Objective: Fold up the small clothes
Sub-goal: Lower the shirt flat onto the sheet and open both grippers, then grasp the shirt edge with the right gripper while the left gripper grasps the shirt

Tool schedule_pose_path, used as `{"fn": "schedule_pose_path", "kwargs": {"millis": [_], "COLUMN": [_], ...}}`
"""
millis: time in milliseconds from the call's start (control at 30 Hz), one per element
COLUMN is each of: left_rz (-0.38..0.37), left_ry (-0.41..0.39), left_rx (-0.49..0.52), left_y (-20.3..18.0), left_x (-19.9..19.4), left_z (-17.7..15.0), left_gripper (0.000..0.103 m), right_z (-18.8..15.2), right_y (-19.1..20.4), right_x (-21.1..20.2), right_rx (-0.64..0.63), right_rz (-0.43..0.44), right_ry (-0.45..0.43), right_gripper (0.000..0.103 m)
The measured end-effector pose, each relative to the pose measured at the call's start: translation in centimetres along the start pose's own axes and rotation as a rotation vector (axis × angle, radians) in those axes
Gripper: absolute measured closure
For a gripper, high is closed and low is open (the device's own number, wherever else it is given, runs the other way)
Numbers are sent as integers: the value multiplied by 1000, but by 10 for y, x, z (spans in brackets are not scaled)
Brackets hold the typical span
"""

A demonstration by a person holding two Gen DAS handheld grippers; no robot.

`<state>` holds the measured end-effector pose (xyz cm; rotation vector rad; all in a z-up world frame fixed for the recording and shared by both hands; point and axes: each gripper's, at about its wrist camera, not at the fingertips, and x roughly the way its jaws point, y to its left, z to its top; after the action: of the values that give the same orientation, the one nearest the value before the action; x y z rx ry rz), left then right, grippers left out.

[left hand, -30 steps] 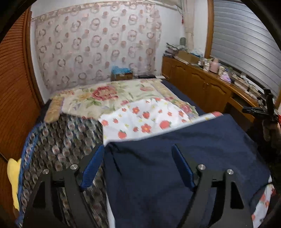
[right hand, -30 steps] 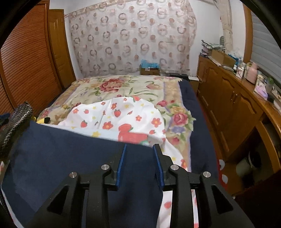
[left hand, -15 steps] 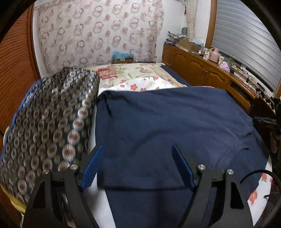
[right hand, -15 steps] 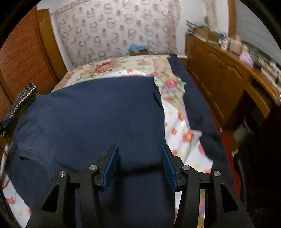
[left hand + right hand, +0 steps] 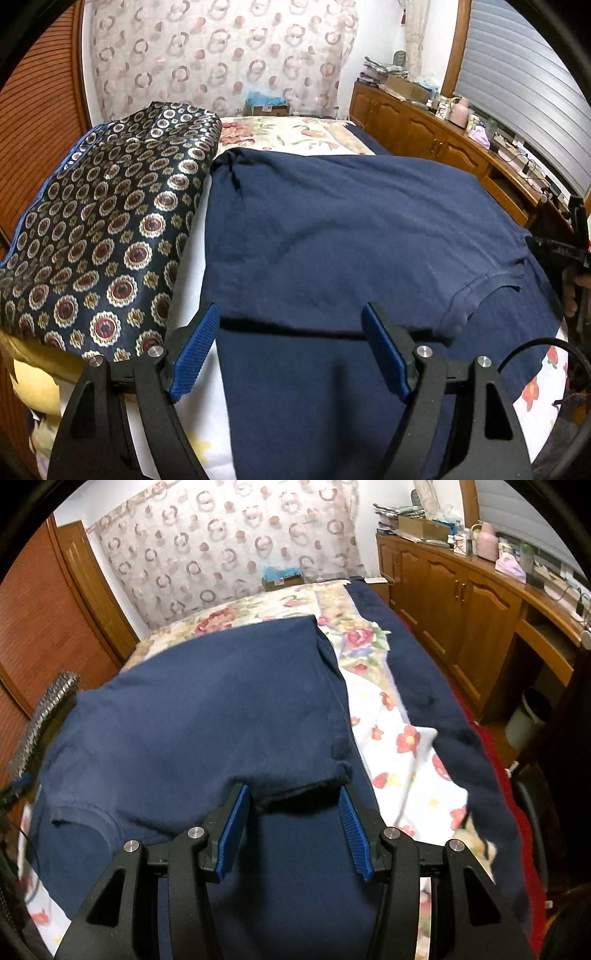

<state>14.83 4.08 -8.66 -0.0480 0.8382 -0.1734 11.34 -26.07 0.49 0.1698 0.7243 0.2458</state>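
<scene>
Left wrist: soft navy shirt point(image 5: 351, 229), folded flat.

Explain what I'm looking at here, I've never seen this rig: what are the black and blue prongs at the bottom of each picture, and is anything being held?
There is no robot arm. A person carries a two-finger claw in each hand, and each claw has a fisheye camera looking forward along its fingers. One picture is from the left claw, the other from the right claw. The blue strips are the finger pads.

Both look down on a bed covered by a flowered sheet. A navy T-shirt lies on it, its far part folded back over the near part. A dark patterned cushion sits beside the shirt.

Nothing is held. The left claw is wide open above the fold edge. The right claw's jaws have just been opening, and its pads stand clear of the cloth.
</scene>
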Motion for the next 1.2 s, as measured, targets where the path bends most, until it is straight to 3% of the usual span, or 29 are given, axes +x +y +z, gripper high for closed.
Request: {"fn": "schedule_pose_path", "kwargs": {"millis": [100,267,567,667,733,800,1067,1100,1133,1200], "left_rz": [1,12,31,43,37,42,69,67,63,56], "left_ry": [5,24,10,3,1,8,1,-4,-5,-2], "left_rx": [-10,-41,-138,-161,-193,-219,-234,-234,-235,-229], "left_y": [0,-1,11,16,21,23,21,20,20,19], "left_x": [1,8,10,12,14,16,23,24,25,26], "left_z": [-3,-7,-15,-17,-17,-15,-8,-7,-7,-3], "left_gripper": [23,23,25,33,46,52,52,57,72,85], "right_z": [4,-5,-11,-13,-13,-14,-14,-15,-15,-15], "right_y": [2,8,25,23,20,18,19,19,20,20], "right_x": [0,6,18,16,16,16,17,17,18,18], "right_rx": [-9,-40,-84,-92,-93,-94,-93,-95,-101,-114], "right_rz": [9,-68,-76,-76,-78,-72,-73,-65,-57,-57], "right_ry": [-18,-21,-22,-27,-29,-31,-37,-36,-32,-33], "right_gripper": [51,51,51,52,57,59,67,72,89,93]}}
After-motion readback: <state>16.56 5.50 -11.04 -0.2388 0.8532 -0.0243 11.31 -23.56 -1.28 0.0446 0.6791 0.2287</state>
